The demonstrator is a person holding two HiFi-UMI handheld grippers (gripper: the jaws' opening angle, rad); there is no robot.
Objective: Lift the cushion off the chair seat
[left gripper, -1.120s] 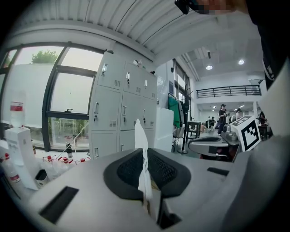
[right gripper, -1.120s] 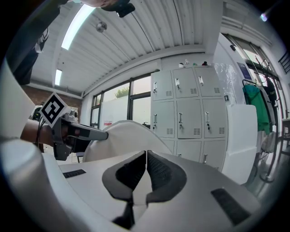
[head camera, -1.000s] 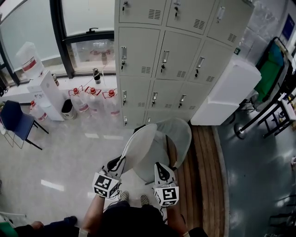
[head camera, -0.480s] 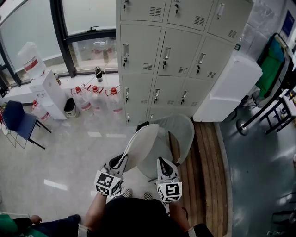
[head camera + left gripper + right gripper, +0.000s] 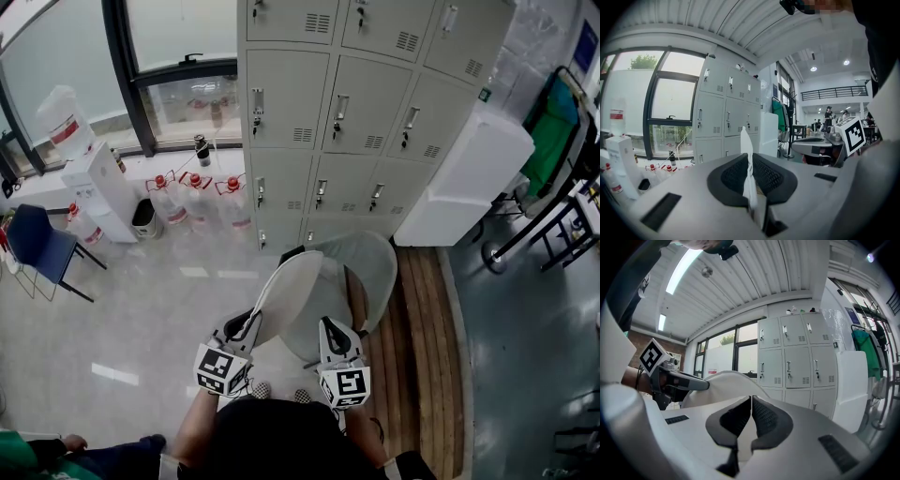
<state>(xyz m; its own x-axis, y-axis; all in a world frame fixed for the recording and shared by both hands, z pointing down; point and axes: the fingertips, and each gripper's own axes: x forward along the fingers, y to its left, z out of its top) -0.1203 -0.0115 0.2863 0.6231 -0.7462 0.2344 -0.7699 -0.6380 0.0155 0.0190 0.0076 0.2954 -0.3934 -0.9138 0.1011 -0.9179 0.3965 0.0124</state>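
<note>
A round white cushion (image 5: 289, 292) is held up tilted above the grey shell chair (image 5: 367, 267), its far edge raised. My left gripper (image 5: 246, 328) is shut on the cushion's near left rim. In the left gripper view the thin white cushion edge (image 5: 746, 150) stands pinched between the dark pads of the left gripper (image 5: 750, 161). My right gripper (image 5: 328, 328) grips the near right rim. In the right gripper view the right gripper (image 5: 751, 400) has its pads pressed together over white fabric, and the cushion (image 5: 724, 383) bulges to the left.
Grey lockers (image 5: 328, 122) stand right behind the chair, with a white cabinet (image 5: 469, 173) to their right. Several water bottles (image 5: 192, 202) and a dispenser (image 5: 94, 183) line the window wall. A blue chair (image 5: 33, 244) stands at far left. A wooden platform (image 5: 412, 328) runs along the right.
The cushion stays raised and tilted in both grippers. Their pose is nearly the same, and only the head camera's view has shifted slightly.
</note>
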